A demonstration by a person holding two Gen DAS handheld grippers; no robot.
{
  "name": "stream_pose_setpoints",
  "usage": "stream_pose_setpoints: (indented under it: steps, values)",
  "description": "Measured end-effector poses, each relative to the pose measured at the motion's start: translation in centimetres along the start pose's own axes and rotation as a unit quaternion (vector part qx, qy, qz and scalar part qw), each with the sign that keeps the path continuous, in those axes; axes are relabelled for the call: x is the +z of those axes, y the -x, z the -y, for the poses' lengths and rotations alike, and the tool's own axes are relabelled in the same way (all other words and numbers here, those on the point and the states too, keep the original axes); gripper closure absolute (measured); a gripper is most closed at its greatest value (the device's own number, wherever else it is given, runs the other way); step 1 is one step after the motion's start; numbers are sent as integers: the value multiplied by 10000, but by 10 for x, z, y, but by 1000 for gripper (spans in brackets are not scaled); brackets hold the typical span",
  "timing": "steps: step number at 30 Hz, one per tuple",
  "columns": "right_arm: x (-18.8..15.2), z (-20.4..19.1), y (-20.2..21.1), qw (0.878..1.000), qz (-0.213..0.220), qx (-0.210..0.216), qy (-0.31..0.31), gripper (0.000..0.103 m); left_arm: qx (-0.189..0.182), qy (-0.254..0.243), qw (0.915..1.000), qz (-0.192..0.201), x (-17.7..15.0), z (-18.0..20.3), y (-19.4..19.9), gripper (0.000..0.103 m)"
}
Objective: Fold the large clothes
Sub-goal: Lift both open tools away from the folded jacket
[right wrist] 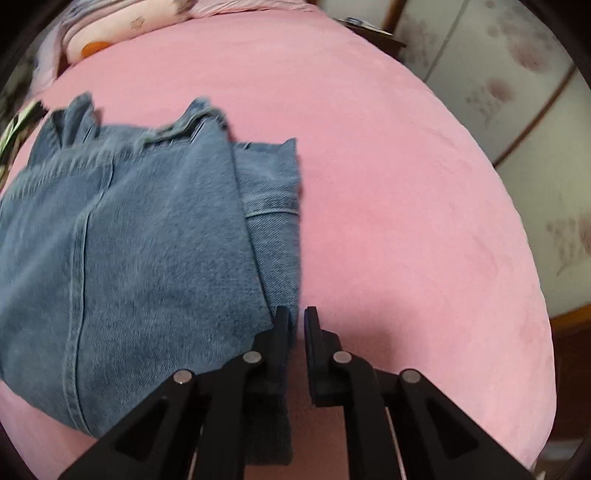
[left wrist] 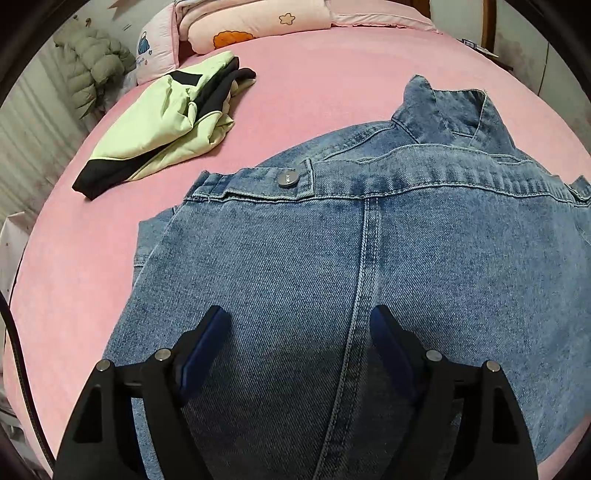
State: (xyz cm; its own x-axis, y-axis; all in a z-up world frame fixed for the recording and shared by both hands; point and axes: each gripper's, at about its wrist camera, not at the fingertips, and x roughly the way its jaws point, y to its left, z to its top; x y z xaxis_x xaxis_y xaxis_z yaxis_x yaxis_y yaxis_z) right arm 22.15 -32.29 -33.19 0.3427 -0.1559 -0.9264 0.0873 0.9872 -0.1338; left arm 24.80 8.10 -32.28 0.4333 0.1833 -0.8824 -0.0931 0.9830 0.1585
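Note:
A blue denim jacket (left wrist: 332, 258) lies folded on the pink bed (left wrist: 314, 92), its collar at the far end and a metal button (left wrist: 288, 178) near the top. My left gripper (left wrist: 297, 325) hovers just over the jacket's back, jaws wide apart, with nothing between the blue pads (left wrist: 207, 343). In the right wrist view the jacket (right wrist: 147, 240) fills the left half. My right gripper (right wrist: 296, 317) sits at the jacket's right edge. Its jaws are drawn nearly together with a slim gap, and pink sheet shows through it. No cloth is clearly pinched there.
A crumpled light green and black garment (left wrist: 166, 125) lies on the bed at the far left. Pink pillows and a rolled quilt (left wrist: 251, 22) line the head of the bed. A grey-green puffer coat (left wrist: 92, 62) hangs off the left side. Bare pink sheet (right wrist: 406, 203) spreads right of the jacket.

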Motion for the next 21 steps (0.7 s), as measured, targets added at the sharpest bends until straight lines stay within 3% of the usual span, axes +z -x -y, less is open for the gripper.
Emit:
stream_pose_setpoints:
  steps: [8, 12, 16, 21]
  values:
    - [6, -4, 29, 9996, 196, 41, -208, 96, -209, 245, 9992, -235, 13, -14, 24, 24]
    - [10, -13, 55, 9977, 384, 394, -399, 96, -366, 495, 9979, -185, 19, -26, 53, 24]
    - [25, -47, 76, 9933, 555, 967, -311, 96, -539, 823, 9950, -158, 24, -43, 81, 23]
    - [39, -90, 112, 9844, 841, 1541, -132, 96, -682, 1303, 9889, -210, 29, -65, 110, 11]
